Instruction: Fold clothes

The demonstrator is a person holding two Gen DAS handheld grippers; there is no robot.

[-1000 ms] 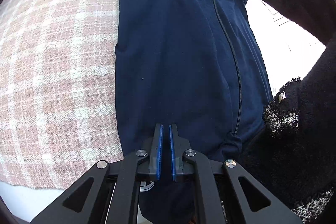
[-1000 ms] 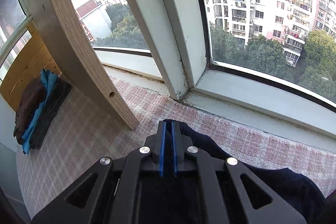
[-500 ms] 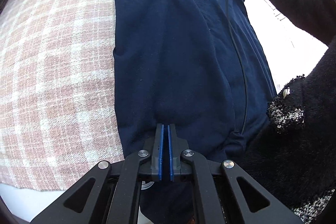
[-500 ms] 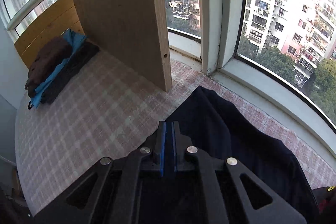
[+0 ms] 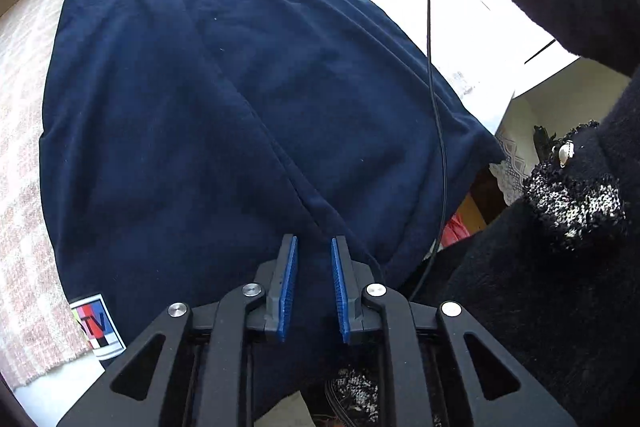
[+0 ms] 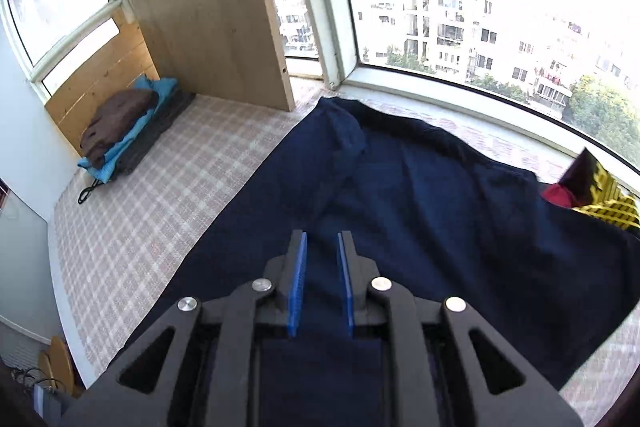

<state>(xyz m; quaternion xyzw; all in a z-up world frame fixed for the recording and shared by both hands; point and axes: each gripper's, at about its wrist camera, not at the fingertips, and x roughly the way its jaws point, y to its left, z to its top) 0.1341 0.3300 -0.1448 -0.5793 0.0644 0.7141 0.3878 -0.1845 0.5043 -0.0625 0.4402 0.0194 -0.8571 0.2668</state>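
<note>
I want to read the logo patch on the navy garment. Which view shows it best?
The left wrist view: the patch sits at the garment's near-left corner, striped, with letters like "TV". The right wrist view shows only plain navy cloth, no patch.

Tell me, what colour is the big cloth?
Dark navy blue cloth, clearest in the right wrist view.
</note>
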